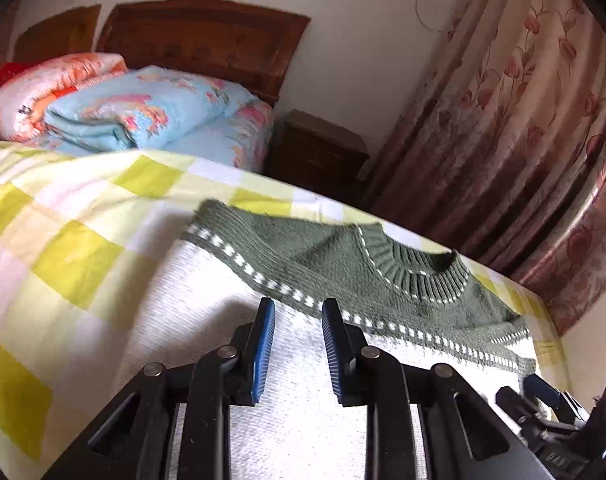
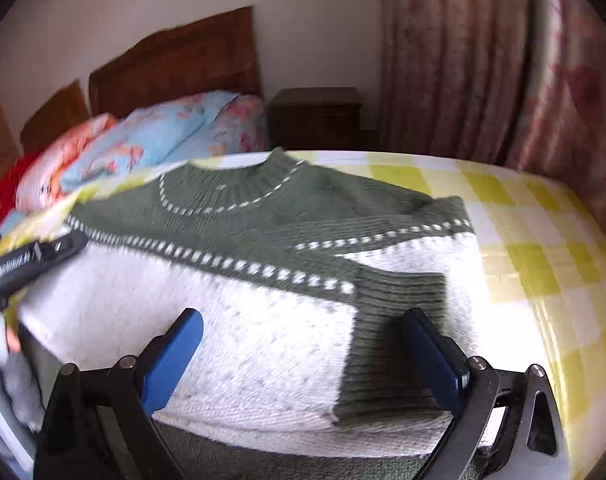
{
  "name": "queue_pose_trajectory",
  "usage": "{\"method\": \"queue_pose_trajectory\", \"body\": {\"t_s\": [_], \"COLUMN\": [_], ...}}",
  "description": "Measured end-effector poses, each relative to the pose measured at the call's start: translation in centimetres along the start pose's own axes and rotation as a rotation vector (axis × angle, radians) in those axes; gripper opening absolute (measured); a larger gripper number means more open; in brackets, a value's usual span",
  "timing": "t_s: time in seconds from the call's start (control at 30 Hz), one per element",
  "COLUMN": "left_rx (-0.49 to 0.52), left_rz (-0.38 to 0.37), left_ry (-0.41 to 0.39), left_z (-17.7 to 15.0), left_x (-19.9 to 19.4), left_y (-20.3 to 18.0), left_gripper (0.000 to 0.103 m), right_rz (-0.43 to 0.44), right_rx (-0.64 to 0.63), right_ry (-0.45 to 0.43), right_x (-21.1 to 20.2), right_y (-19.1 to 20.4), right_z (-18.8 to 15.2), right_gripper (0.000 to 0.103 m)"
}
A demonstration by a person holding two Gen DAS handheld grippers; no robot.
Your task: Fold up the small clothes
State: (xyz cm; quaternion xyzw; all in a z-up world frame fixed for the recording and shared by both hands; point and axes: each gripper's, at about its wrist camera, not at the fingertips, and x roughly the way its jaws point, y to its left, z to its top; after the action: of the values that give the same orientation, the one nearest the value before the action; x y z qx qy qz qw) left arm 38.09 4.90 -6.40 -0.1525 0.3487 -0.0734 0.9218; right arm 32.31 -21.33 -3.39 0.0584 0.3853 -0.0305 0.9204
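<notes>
A small knit sweater (image 1: 343, 256) with a green yoke, ribbed collar and white body lies flat on the checked bed cover, and shows in the right wrist view (image 2: 263, 320) too. One sleeve is folded across the body, its green ribbed cuff (image 2: 395, 344) lying on the white part. My left gripper (image 1: 297, 308) hovers over the white body, its jaws a little apart and empty. My right gripper (image 2: 303, 316) is wide open above the white body, the folded cuff by its right finger (image 2: 431, 352). The left gripper also shows at the left edge of the right wrist view (image 2: 35, 258).
A yellow and white checked cover (image 1: 63, 248) spreads over the bed. Folded floral quilts (image 1: 135, 108) lie by the wooden headboard (image 1: 207, 36). A dark nightstand (image 1: 319, 148) and pink floral curtains (image 1: 515, 128) stand beyond the bed's far edge.
</notes>
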Motion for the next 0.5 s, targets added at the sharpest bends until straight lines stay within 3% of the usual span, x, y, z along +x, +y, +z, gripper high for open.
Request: {"method": "queue_pose_trajectory", "body": {"t_s": [0.07, 0.13, 0.2, 0.23, 0.3, 0.43, 0.5], "left_rx": [0.028, 0.051, 0.09, 0.135, 0.197, 0.034, -0.003], "left_rz": [-0.009, -0.076, -0.13, -0.114, 0.0, -0.131, -0.152], "left_ry": [-0.121, -0.163, -0.1, -0.049, 0.095, 0.098, 0.09], "left_z": [-0.4, -1.4, -2.8, -3.7, -5.6, -5.2, -5.3], "left_x": [-3.1, -5.8, -7.0, -7.0, -5.2, -5.1, -5.1], "left_y": [-0.4, -0.8, -1.4, -2.0, -2.2, 0.8, 1.5], "left_gripper": [0.023, 0.024, 0.025, 0.026, 0.028, 0.027, 0.026], "right_rz": [-0.01, -0.011, -0.016, -0.019, -0.018, 0.032, 0.054], "right_rx": [0.032, 0.01, -0.007, -0.013, -0.016, -0.017, -0.017], "right_ry": [-0.033, -0.02, 0.005, 0.01, 0.013, 0.022, 0.032], "right_x": [-0.7, -0.4, 0.3, 0.3, 0.1, 0.2, -0.4], "right_y": [-0.6, -0.2, 0.1, 0.2, 0.3, 0.1, 0.0], "right_z": [-0.1, 0.0, 0.2, 0.1, 0.1, 0.1, 0.1], "right_gripper": [0.103, 0.103, 0.103, 0.103, 0.103, 0.103, 0.103]}}
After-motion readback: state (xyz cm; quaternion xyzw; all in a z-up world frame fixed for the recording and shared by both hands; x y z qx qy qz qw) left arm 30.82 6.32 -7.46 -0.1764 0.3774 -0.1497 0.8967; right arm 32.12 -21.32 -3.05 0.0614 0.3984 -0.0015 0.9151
